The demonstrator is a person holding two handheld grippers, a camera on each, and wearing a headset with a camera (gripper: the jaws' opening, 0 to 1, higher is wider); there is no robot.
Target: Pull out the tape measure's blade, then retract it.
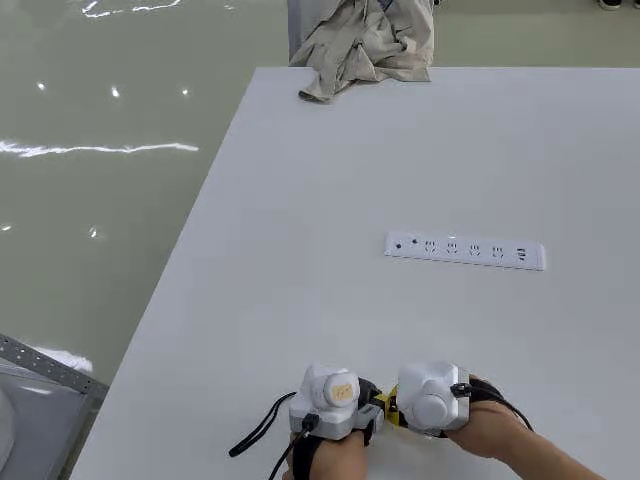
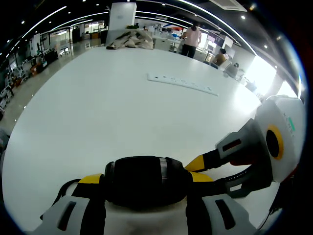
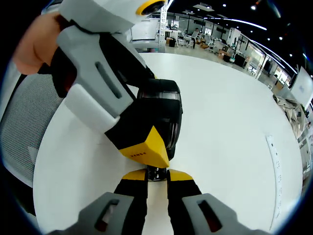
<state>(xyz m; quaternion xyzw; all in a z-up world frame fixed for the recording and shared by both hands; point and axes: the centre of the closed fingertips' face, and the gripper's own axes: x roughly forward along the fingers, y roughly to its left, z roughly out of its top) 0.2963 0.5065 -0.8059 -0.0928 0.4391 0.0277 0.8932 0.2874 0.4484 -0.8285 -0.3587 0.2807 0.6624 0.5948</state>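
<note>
A black tape measure (image 2: 146, 178) sits between the yellow-tipped jaws of my left gripper (image 2: 145, 182), which is shut on its case. In the right gripper view the same case (image 3: 164, 110) stands just past my right gripper (image 3: 157, 175), whose jaws are closed on the small blade tip at the case's mouth. Hardly any blade is out. The right gripper (image 2: 203, 161) enters the left gripper view from the right, almost touching the case. In the head view both grippers, left (image 1: 362, 410) and right (image 1: 397, 405), meet at the table's (image 1: 330, 200) near edge, covering the tape measure.
A white power strip (image 1: 465, 250) lies on the table ahead and to the right. A crumpled beige garment (image 1: 365, 45) rests at the far edge. The table's left edge drops to the floor. A black strap (image 1: 255, 435) trails left of the grippers. A person (image 2: 190, 36) stands far off.
</note>
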